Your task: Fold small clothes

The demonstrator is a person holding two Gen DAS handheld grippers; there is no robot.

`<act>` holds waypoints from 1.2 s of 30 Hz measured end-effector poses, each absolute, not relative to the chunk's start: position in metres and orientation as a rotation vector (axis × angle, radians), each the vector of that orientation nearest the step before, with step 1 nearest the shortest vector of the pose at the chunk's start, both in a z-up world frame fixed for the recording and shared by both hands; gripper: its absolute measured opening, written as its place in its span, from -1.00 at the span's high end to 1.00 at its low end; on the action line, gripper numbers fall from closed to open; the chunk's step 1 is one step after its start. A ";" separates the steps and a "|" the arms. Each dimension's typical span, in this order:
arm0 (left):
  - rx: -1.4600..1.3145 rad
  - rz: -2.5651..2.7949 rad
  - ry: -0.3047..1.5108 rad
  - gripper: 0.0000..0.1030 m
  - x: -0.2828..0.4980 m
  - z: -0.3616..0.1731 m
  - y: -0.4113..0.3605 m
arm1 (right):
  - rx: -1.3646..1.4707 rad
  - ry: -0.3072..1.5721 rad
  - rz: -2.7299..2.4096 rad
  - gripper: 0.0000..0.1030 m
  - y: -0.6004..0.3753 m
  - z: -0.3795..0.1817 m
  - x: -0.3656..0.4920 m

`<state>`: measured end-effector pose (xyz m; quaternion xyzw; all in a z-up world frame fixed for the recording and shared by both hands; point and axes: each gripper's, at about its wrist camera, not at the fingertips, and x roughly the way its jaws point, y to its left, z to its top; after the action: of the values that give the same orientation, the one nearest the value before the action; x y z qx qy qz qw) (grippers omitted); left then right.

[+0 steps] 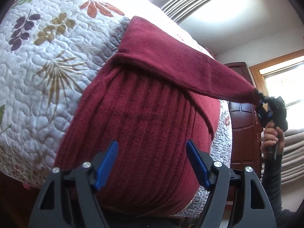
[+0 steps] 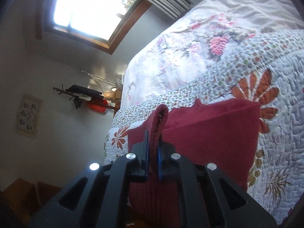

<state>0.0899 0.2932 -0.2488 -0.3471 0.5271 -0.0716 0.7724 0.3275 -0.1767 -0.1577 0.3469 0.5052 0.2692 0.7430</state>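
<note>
A dark red fleece garment (image 1: 144, 114) lies on the quilted bed, its ribbed part nearest me in the left wrist view. My left gripper (image 1: 152, 150) hovers open just above that ribbed part, blue pads apart, holding nothing. One smooth corner of the garment is lifted and stretched to the right, where my right gripper (image 1: 263, 102), held by a hand (image 1: 271, 134), pinches it. In the right wrist view the right gripper (image 2: 153, 142) is shut on the red garment's (image 2: 209, 133) bunched edge, which sticks up between its fingers.
The floral quilt (image 1: 47, 66) covers the bed, with a pink-flowered sheet (image 2: 180, 53) beyond it. A dark wooden cabinet (image 1: 243, 125) stands past the bed's edge. A window (image 2: 85, 9), a wall coat rack (image 2: 83, 96) and wooden floor (image 2: 20, 193) are to the side.
</note>
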 end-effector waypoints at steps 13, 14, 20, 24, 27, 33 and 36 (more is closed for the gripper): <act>-0.731 -0.169 1.157 -0.44 0.100 -0.248 0.295 | 0.870 1.248 0.430 0.88 -0.210 -0.278 0.305; -0.728 -0.171 1.157 -0.44 0.101 -0.247 0.295 | 0.869 1.256 0.419 0.88 -0.211 -0.285 0.305; -0.719 -0.177 1.161 -0.44 0.105 -0.246 0.292 | 0.906 1.293 0.369 0.54 -0.221 -0.322 0.303; -0.727 -0.169 1.161 -0.44 0.104 -0.246 0.292 | 0.972 1.257 0.350 0.27 -0.235 -0.321 0.294; -0.727 -0.167 1.174 -0.44 0.105 -0.250 0.291 | 0.968 1.276 0.373 0.27 -0.232 -0.325 0.292; -0.718 -0.178 1.170 -0.44 0.107 -0.246 0.285 | 0.908 1.293 0.339 0.89 -0.221 -0.324 0.290; -0.719 -0.167 1.162 -0.45 0.102 -0.244 0.286 | 0.899 1.296 0.334 0.88 -0.220 -0.327 0.289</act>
<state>0.1020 0.2857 -0.2436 -0.3319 0.5361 -0.0770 0.7723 0.2891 -0.2196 -0.3268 0.4024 0.5799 0.1494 0.6924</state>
